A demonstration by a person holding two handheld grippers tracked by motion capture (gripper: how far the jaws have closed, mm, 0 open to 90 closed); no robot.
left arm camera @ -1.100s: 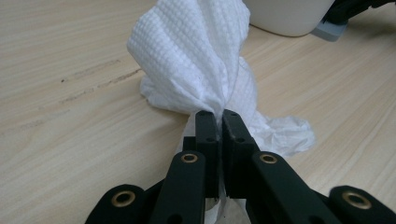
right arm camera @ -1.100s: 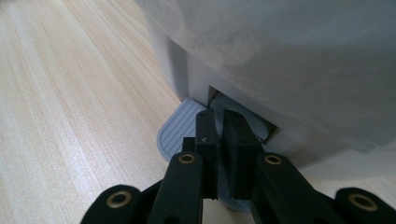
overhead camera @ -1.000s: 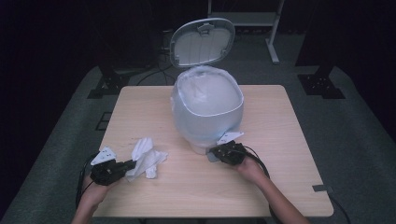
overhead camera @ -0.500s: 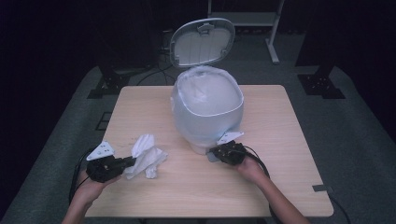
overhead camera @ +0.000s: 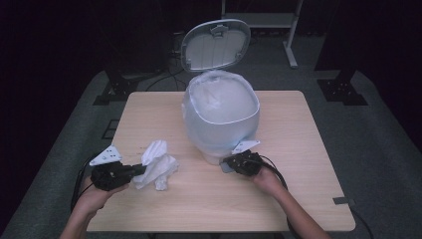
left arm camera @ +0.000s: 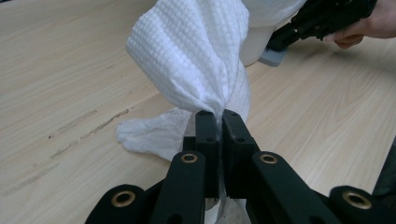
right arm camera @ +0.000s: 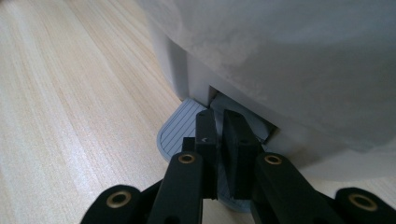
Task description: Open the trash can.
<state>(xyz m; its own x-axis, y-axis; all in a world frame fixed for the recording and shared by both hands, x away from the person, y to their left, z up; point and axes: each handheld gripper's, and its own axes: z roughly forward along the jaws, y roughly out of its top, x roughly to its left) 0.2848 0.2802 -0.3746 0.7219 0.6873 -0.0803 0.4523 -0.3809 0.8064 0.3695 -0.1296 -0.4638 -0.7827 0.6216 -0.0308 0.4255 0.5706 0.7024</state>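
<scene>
Dark floor and black stands surround a light wooden bench (overhead camera: 298, 129), on which a white pedal bin (overhead camera: 221, 119) stands near the middle, lined with a pale plastic bag and with its lid (overhead camera: 215, 45) tipped up and open behind it. At the bench's near left edge the left hand-held gripper (overhead camera: 142, 169) has its jaws pressed together on a crumpled white paper towel (overhead camera: 158, 164). In the left gripper view the towel (left arm camera: 196, 60) rises in a twisted bunch from between the closed jaws, while a lower fold trails onto the wood. Just beside the bin's base, on its near side, the right hand-held gripper (overhead camera: 226, 163) points at the grey foot pedal (right arm camera: 180, 133). In the right gripper view its jaws stand close together with nothing between them, their tips lying over the ribbed pedal right under the bin's body. Both forearms come in from the near edge of the bench.
</scene>
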